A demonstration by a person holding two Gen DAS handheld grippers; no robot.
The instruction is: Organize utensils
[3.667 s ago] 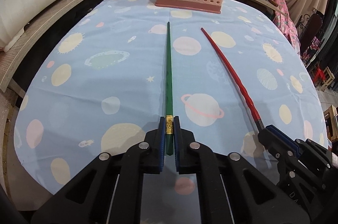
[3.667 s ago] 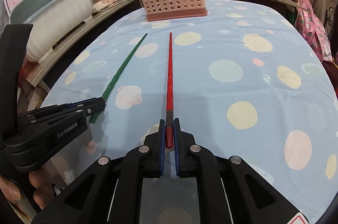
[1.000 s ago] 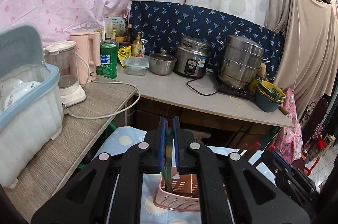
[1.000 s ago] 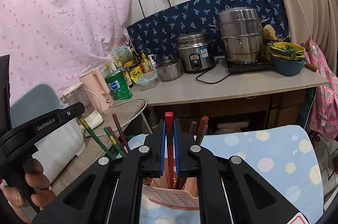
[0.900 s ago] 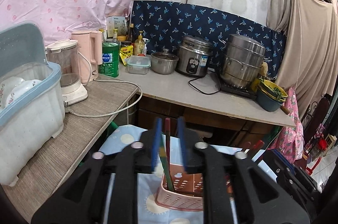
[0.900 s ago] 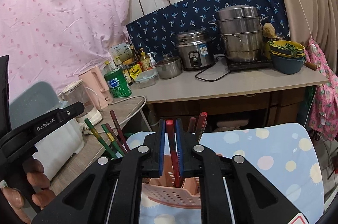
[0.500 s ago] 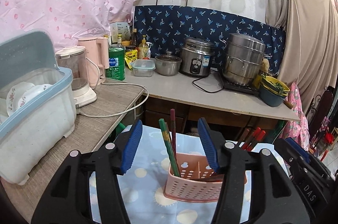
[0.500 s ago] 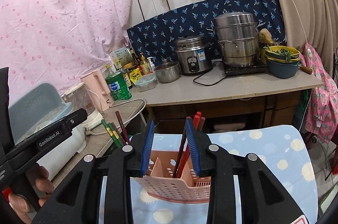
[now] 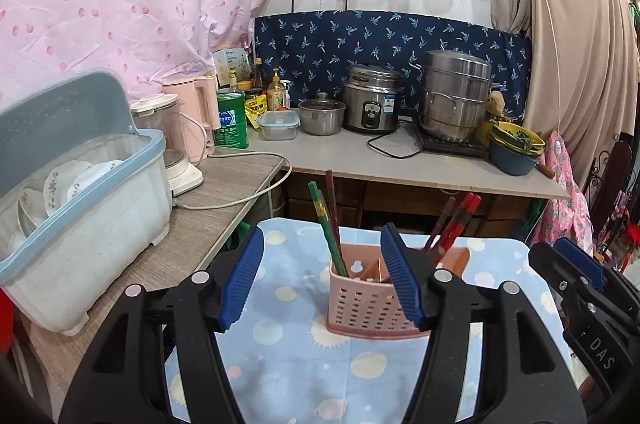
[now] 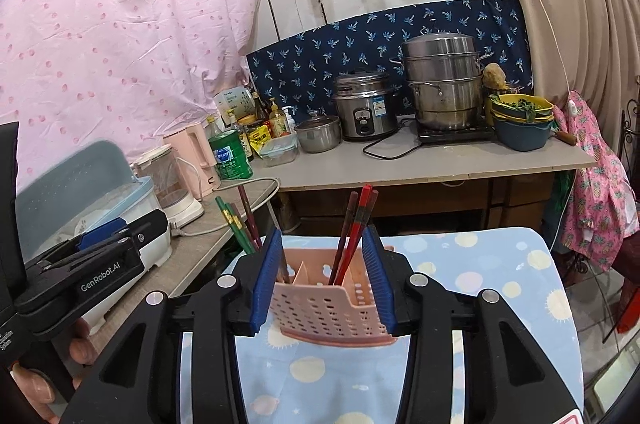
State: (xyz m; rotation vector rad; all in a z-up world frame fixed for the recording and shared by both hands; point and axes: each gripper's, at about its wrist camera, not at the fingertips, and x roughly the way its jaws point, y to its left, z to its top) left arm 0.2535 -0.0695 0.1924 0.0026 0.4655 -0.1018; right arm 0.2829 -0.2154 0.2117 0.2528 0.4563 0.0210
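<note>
A pink perforated utensil basket [image 9: 366, 298] stands on the blue planet-print tablecloth [image 9: 296, 356]; it also shows in the right wrist view [image 10: 328, 312]. Green chopsticks [image 9: 326, 228] lean upright in its left compartment, red chopsticks [image 9: 456, 224] in its right one. In the right wrist view the red chopsticks [image 10: 356, 228] stand between the jaws and the green chopsticks [image 10: 236, 226] lean at left. My left gripper [image 9: 322, 282] is open and empty, in front of the basket. My right gripper [image 10: 322, 284] is open and empty, in front of the basket too.
A counter [image 9: 400, 164] behind the table carries a rice cooker [image 9: 372, 100], steamer pot [image 9: 456, 96], bowls and bottles. A side counter at left holds a dish rack [image 9: 76, 216], blender and pink kettle [image 9: 192, 116]. Floor lies to the table's right.
Both grippers carried the chopsticks from the table to the basket, opened and let them drop in. Both have since pulled back from the basket with jaws wide.
</note>
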